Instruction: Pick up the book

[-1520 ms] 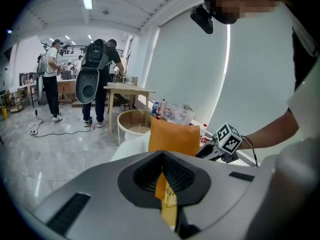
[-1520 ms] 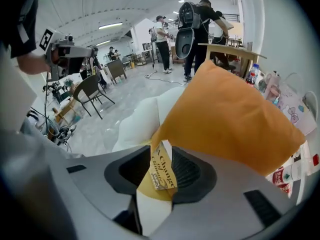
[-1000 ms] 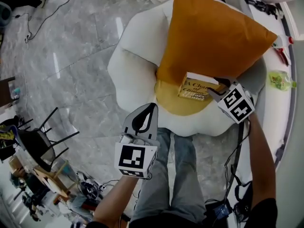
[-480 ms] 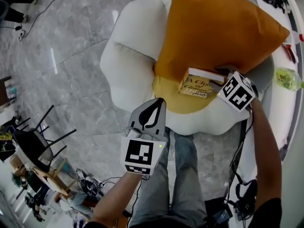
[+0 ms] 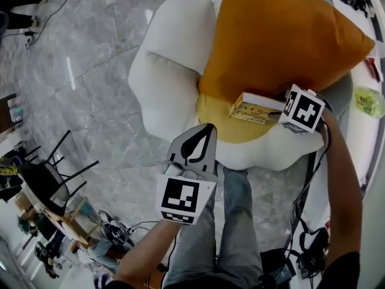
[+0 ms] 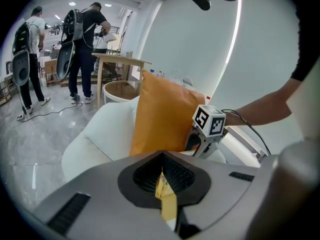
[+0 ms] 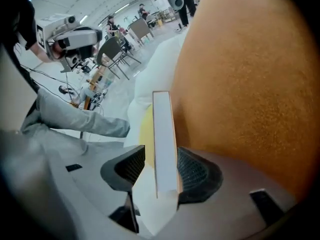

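Note:
The book (image 5: 252,108), yellow-covered with white page edges, lies on the yellow seat cushion (image 5: 219,125) of a white armchair (image 5: 171,65), in front of a big orange pillow (image 5: 277,35). My right gripper (image 5: 280,114) reaches down at the book's right end. In the right gripper view the book (image 7: 164,129) stands between the jaws of the right gripper (image 7: 161,153). It lies against the right pad, with a gap to the left pad, so that gripper is open. My left gripper (image 5: 204,131) hovers before the chair's front edge, shut and empty. The left gripper view shows its tips (image 6: 162,155) meeting.
The person's legs (image 5: 234,221) stand just before the chair. A dark chair (image 5: 51,179) and cables lie on the marble floor at left. A white counter with a green item (image 5: 368,100) runs along the right. People (image 6: 82,39) stand by a wooden table (image 6: 117,61) far off.
The right gripper has come down and tipped steeper, its jaws wider. The book has gone from propped up to lying flatter on the cushion. The left gripper has sunk a little.

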### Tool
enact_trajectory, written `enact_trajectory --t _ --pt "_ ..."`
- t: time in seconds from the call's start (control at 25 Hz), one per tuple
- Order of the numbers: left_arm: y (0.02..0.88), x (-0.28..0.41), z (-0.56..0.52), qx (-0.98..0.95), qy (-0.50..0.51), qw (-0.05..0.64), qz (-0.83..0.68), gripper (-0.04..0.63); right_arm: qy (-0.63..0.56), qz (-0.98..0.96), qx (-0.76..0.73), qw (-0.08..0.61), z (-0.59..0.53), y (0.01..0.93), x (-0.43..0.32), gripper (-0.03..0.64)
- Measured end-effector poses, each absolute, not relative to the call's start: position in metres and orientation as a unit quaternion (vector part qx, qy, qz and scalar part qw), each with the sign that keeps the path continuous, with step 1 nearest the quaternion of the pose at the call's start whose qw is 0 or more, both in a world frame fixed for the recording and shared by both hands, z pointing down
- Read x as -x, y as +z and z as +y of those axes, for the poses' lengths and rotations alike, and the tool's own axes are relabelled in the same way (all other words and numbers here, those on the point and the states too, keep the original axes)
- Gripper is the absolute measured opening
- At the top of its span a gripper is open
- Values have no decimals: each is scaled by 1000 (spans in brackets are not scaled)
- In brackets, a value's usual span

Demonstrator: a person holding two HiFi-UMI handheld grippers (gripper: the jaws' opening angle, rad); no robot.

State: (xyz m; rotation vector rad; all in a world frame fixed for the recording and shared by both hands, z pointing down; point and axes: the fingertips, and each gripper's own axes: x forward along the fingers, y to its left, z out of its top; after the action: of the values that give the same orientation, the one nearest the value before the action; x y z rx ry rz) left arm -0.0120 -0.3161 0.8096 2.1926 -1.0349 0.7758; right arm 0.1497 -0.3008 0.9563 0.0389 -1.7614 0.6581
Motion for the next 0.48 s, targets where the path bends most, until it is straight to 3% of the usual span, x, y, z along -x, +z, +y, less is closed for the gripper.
enact_trajectory --t 0.28,0.48 --pt "804 6 -317 -828 286 291 -384 6 272 -739 48 615 -254 966 -135 206" --pt "808 3 -312 -828 287 290 -383 5 244 -750 4 615 -245 988 -119 161"
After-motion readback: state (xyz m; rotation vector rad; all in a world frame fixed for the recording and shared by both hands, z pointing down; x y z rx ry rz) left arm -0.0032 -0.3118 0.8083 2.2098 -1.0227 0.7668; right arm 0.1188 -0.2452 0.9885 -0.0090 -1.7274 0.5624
